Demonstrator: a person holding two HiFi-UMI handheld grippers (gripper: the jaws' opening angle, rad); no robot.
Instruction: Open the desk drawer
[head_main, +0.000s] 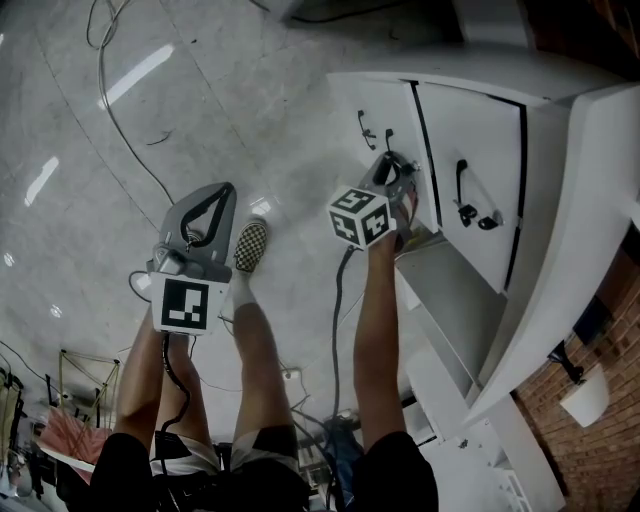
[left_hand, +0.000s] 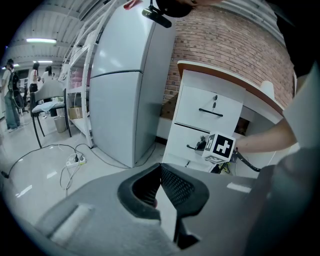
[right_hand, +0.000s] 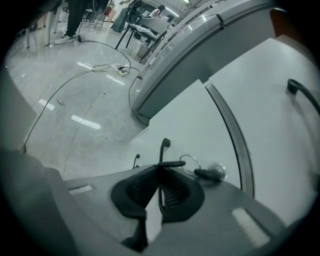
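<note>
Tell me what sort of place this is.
Probably a large lab or workshop hall: a polished floor with a power strip trailing cables, a brick wall, and a fridge near a white desk.

The right gripper (right_hand: 160, 167) is being held out on the extended right arm (head_main: 375, 330), angled downward, its jaws being pressed shut on the drawer handle (right_hand: 162, 151). The left gripper (left_hand: 160, 166) is being held well apart, jaws together on nothing.
</note>
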